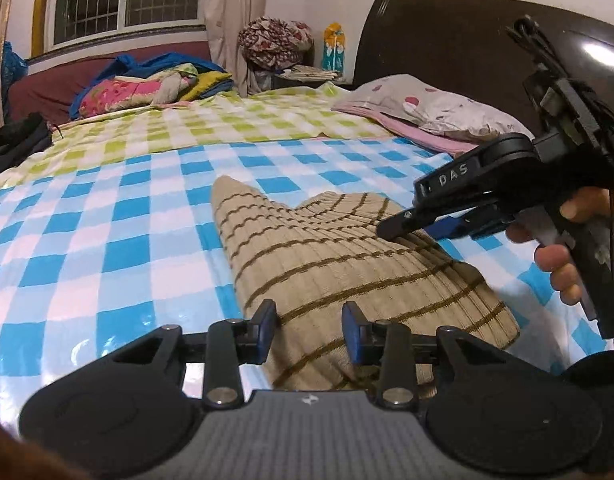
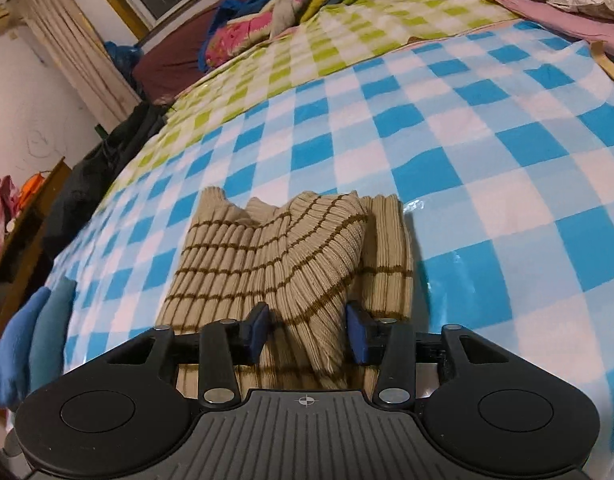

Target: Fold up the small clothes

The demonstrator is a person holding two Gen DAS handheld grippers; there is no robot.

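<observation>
Your left gripper (image 1: 309, 330) is pitched down over the near end of the beige striped knit (image 1: 339, 264); its fingers (image 1: 267, 320) straddle a raised fold, parted, pads not pressing it. Your right gripper (image 2: 307, 332) is tilted steeper, fingers (image 2: 357, 332) also released, with a ridge of the knit (image 2: 307, 256) standing between them untouched. From the left wrist view, your right hand (image 1: 563, 256) wraps the handle to the right of the knit, gripper tip (image 1: 395, 228) low over the knit's right edge. The knit lies bunched and partly folded on the blue-checked sheet (image 1: 107, 240) of the bed. Beyond the knit: green-checked sheet (image 1: 227, 120), pillow (image 1: 427, 108), headboard (image 1: 447, 40).
</observation>
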